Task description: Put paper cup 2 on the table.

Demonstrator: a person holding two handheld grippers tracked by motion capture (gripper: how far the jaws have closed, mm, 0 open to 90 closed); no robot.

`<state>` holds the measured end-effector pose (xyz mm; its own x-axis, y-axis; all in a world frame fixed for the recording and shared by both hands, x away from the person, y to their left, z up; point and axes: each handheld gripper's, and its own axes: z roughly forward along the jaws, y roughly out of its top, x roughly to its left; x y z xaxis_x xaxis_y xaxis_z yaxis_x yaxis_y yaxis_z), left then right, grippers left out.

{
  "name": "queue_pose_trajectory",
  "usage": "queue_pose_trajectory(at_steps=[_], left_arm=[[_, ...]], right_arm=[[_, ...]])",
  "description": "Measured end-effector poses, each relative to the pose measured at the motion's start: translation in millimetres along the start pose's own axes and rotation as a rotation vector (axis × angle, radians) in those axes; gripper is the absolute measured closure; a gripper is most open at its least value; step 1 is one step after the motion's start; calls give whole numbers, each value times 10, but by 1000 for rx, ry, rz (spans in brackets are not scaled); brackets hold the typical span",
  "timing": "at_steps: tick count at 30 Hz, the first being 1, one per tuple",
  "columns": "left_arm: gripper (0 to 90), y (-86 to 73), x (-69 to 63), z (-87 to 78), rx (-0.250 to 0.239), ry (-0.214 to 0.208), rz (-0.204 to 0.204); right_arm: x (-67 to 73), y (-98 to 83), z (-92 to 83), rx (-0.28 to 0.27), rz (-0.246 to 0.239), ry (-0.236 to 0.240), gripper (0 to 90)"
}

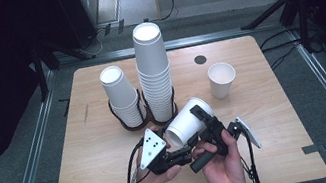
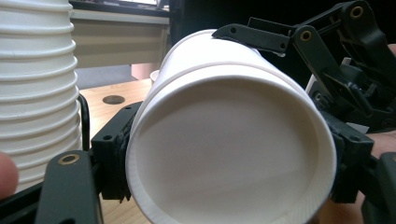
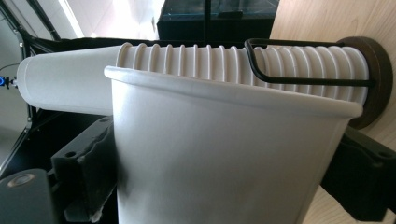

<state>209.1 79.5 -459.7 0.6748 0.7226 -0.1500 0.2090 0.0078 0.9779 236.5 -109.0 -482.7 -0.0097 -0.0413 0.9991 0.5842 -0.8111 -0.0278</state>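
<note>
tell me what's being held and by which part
A white paper cup, lying sideways: left tool grips its base end, right tool its side wall near the rim.

White cups, black tools, pale wood.

The paper cup [image 1: 187, 120] you hold is plain white inside and out, as are the tall stack of cups [image 1: 153, 68], the shorter stack [image 1: 121, 96] and the single cup [image 1: 222, 79] standing apart. Your left gripper [image 1: 182, 154] and right gripper [image 1: 205, 119] are matte black with brass-coloured pivot pins, and the left carries a light grey plate [image 1: 151, 147] with black dots. The two cup holders [image 1: 128, 123] are dark brown with black wire; the table [image 1: 267, 119] is light wood grain with a round black spot [image 1: 200, 59].
</note>
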Motion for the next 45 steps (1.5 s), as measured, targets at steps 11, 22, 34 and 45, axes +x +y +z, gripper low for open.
queue_pose_trajectory(at_steps=[11,22,34,45], left_arm=[[163,31,25,-8,42,-50,-28],[128,58,65,-18,72,-70,-71],[128,70,113,-40,67,-66,-85],[128,84,142,-63,61,-64,-86]], right_arm=[[18,-11,-46,-48,-107,13,129],[57,46,-82,-140,-218,26,131],[85,118,-95,-200,-329,11,132],[117,163,-104,-247,-478,-20,131]])
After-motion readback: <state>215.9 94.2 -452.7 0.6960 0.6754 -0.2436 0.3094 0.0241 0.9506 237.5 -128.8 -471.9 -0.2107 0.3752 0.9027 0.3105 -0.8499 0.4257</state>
